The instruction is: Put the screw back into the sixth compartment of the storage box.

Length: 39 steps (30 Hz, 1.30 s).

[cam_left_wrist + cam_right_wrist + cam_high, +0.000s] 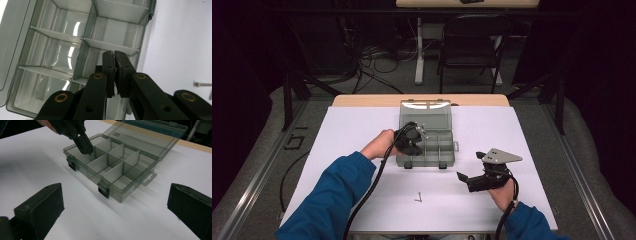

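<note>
A clear grey compartment box (451,150) lies open at the table's middle, its lid (424,112) tipped back. My left gripper (413,136) hangs over the box's left-hand compartments. In the left gripper view its jaws (115,53) are pressed together above a divider (110,46), and I see nothing between the pads. The right gripper view shows that left gripper (86,147) with its tips dipped into a corner compartment of the box (125,192). My right gripper (471,172) rests to the right of the box, jaws (115,195) wide apart and empty, pointing at it.
A small screw (418,198) lies on the white table sheet (362,150) in front of the box; a screw (202,84) also lies beside the box in the left gripper view. A dark chair (472,45) and cables stand beyond the table's far edge.
</note>
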Available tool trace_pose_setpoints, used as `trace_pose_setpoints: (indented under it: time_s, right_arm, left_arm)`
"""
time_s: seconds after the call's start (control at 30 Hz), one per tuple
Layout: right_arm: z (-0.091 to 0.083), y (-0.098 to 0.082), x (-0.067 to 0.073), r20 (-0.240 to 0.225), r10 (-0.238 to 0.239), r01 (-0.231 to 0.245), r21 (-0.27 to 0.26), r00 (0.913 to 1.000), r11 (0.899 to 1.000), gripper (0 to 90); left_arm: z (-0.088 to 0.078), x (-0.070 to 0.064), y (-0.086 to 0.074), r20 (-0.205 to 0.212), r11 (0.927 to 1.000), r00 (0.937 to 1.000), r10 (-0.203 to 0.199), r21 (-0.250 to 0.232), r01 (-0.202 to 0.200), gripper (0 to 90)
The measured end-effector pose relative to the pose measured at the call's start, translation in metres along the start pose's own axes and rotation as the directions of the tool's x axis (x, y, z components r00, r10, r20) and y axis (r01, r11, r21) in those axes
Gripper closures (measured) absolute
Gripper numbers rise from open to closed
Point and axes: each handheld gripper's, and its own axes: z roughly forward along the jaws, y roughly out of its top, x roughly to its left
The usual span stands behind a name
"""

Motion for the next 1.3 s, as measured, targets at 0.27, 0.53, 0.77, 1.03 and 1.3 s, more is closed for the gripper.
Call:
trace_pose_setpoints:
  time_s: [0.27,0.53,0.77,1.03,1.3]
  right_arm:
    - [0.001,0.0,0.0,-0.002,0.005,-0.005,0.001,1.0,1.0,0.0]
    - [0.0,0.0,0.0,-0.002,0.004,-0.004,0.004,1.0,1.0,0.0]
    - [0.0,0.0,0.0,-0.003,0.005,-0.005,0.003,1.0,1.0,0.0]
    - [0.0,0.0,0.0,-0.003,0.001,-0.001,0.006,1.0,1.0,0.0]
    - [-0.001,0.0,0.0,0.0,0.002,-0.002,0.006,1.0,1.0,0.0]
  left_arm:
    - [0.005,0.004,-0.002,0.011,0.9998,0.9998,-0.019,0.009,0.019,85.9]
    - [0.004,0.004,-0.002,0.036,0.9996,0.999,-0.028,-0.01,0.028,78.1]
    - [-0.006,-0.002,-0.003,0.029,0.9989,0.9995,-0.016,-0.043,0.017,57.6]
    - [-0.02,-0.013,-0.006,0.007,0.9987,1.0,0.001,-0.052,-0.001,33.7]
    - [-0.03,-0.026,-0.014,-0.01,0.997,0.9999,0.005,-0.078,-0.006,16.8]
